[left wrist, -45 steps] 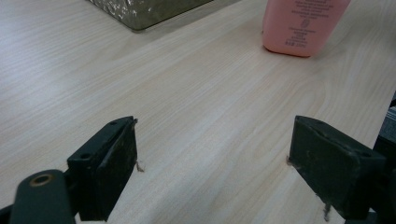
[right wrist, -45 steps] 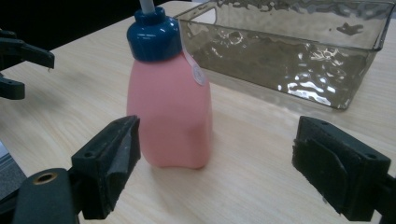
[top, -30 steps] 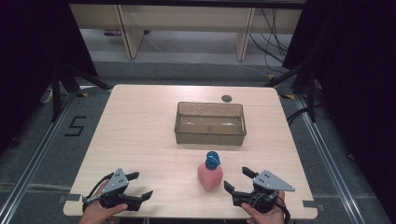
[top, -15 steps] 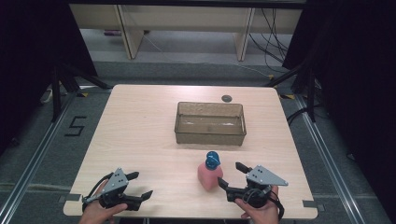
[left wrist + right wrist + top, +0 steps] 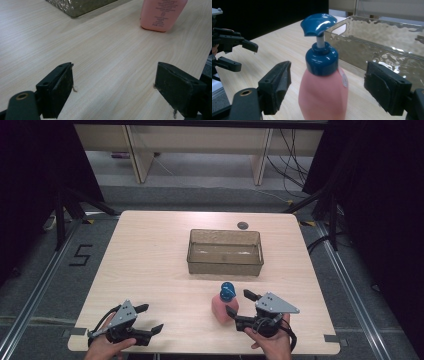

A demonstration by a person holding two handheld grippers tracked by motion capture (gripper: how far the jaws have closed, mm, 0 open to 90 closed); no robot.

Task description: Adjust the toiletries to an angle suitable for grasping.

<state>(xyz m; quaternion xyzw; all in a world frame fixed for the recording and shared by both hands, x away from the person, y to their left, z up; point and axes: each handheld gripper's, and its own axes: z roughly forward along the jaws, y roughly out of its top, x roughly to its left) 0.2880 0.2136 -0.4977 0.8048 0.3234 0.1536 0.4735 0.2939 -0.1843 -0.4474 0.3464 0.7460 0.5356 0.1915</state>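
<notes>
A pink pump bottle [image 5: 224, 306] with a blue cap and pump head [image 5: 318, 23] stands upright on the wooden table [image 5: 150, 265], near its front edge. My right gripper [image 5: 239, 302] has come at it from the right, and the bottle [image 5: 322, 95] stands between its jaws. The jaws have just been closing, but a gap shows on both sides and the pads do not touch it. My left gripper [image 5: 152, 317] rests at the front left, open, with bare table between its jaws [image 5: 113, 82]. The bottle's base [image 5: 162, 15] shows farther off in the left gripper view.
A clear, brownish rectangular bin [image 5: 225, 251] stands mid-table behind the bottle, close to it [image 5: 387, 40]. A small dark round thing [image 5: 243, 225] lies near the far edge. Dark frames and cables surround the table. The other gripper [image 5: 237, 52] shows at the left of the right gripper view.
My right gripper has moved left towards the bottle, so its jaws now stand on either side of it, slightly narrower. The left gripper and the bottle have not moved.
</notes>
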